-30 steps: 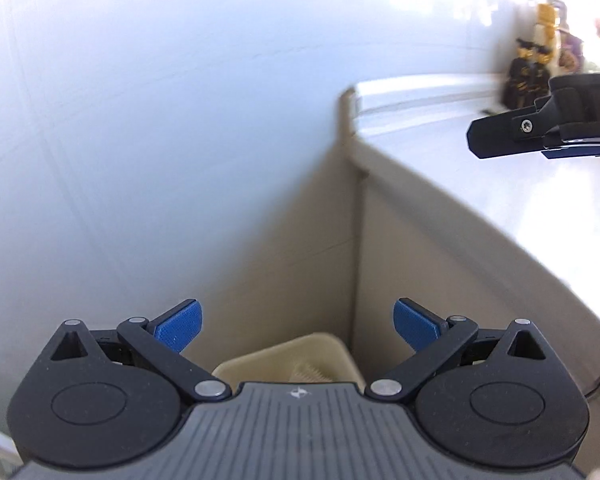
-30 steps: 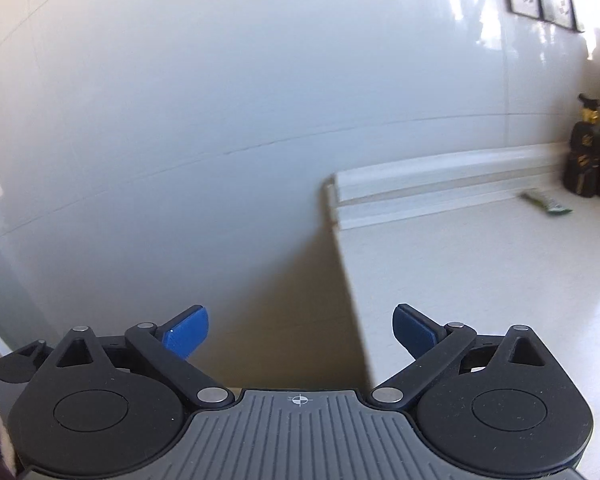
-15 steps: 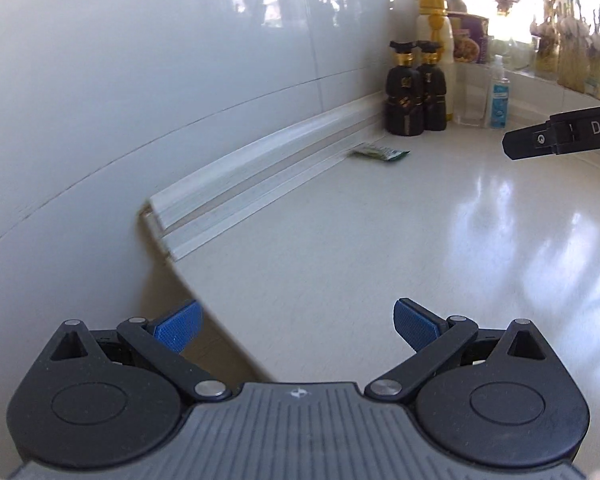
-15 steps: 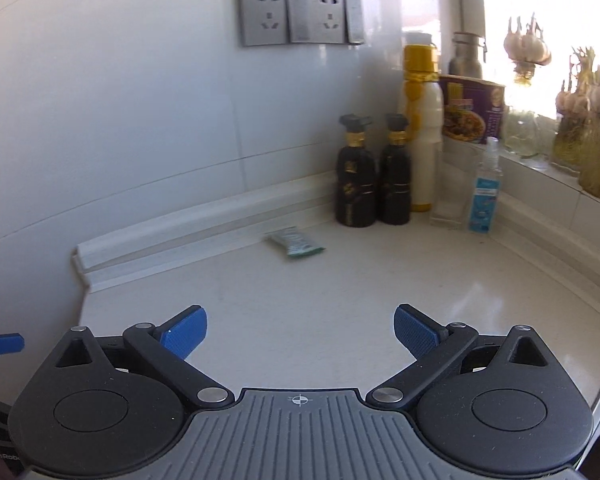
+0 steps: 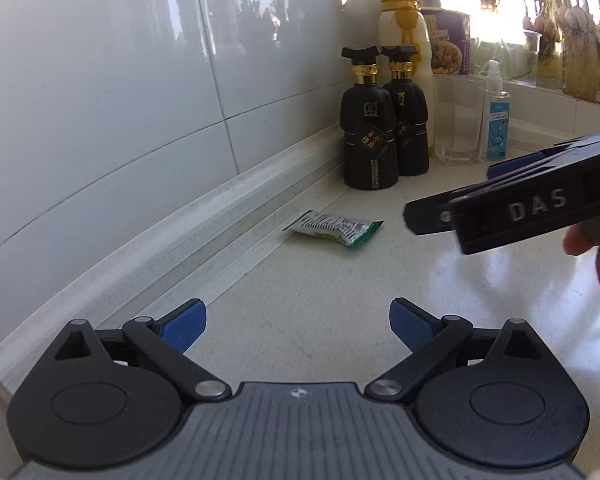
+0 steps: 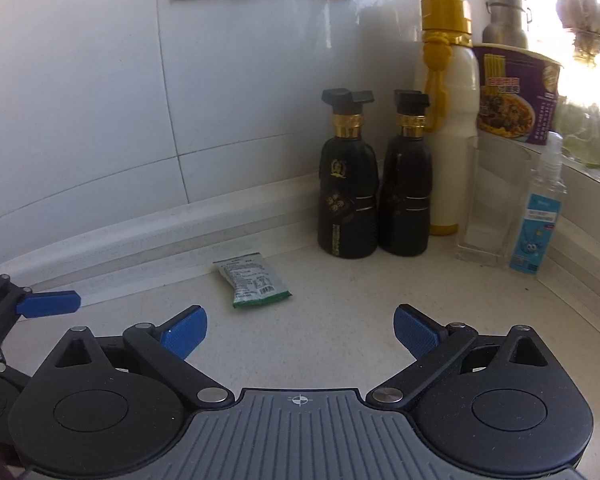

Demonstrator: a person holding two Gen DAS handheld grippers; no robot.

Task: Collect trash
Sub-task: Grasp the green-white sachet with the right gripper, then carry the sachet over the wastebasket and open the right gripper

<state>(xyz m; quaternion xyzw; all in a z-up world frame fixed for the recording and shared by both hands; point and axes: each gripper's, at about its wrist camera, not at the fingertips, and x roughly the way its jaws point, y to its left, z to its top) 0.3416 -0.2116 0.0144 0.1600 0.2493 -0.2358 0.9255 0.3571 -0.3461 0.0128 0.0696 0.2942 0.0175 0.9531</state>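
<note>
Fingers (image 6: 416,334) apart, both grippers | green packet (image 6: 253,279) flat, seemingly unopened, on countertop (image 6: 340,320)

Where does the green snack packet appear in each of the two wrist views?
Left wrist: green snack packet lies at centre on the counter, beside the wall trim.
Right wrist: it lies left of centre, ahead of the jaws.
Shared landmark: two black bottles just behind it.

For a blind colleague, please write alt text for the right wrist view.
A small green snack packet lies on a pale countertop ahead of the open right gripper. Behind stand two black bottles; the left gripper shows at the left edge.
</note>
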